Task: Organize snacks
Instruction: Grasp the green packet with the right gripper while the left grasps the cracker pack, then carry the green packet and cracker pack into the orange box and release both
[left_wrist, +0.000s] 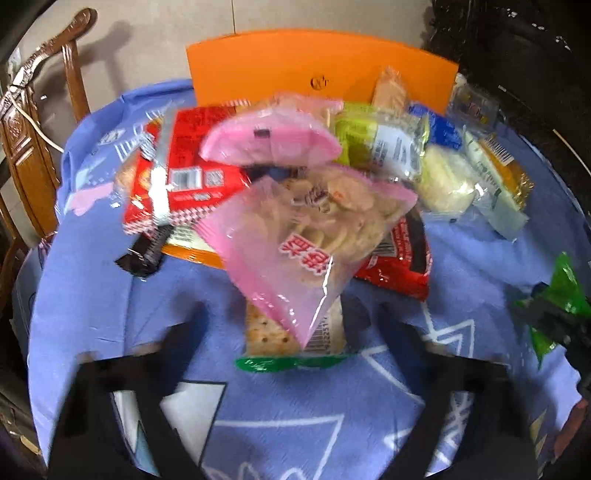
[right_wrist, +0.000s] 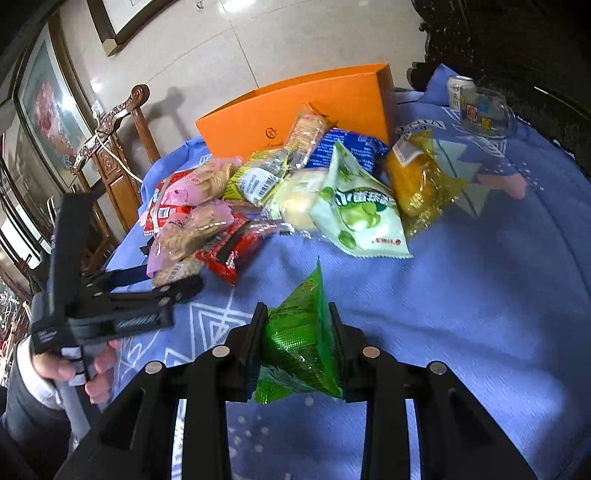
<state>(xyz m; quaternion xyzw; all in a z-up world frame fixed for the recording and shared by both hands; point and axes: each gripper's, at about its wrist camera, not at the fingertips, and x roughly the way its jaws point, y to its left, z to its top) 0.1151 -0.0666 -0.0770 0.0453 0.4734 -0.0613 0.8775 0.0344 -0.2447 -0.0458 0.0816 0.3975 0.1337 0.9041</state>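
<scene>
Between the fingers of the right claw (right_wrist: 297, 332), a green snack packet (right_wrist: 299, 350) is pinched tight above the blue-covered bench (right_wrist: 461, 314). Left claw (left_wrist: 295, 332) is spread, a pink snack bag (left_wrist: 295, 251) just ahead of its fingers.

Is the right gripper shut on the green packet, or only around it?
Shut on it. The right gripper has both jaws pressed flat against the green packet, which is crumpled between them above the blue cloth.
</scene>
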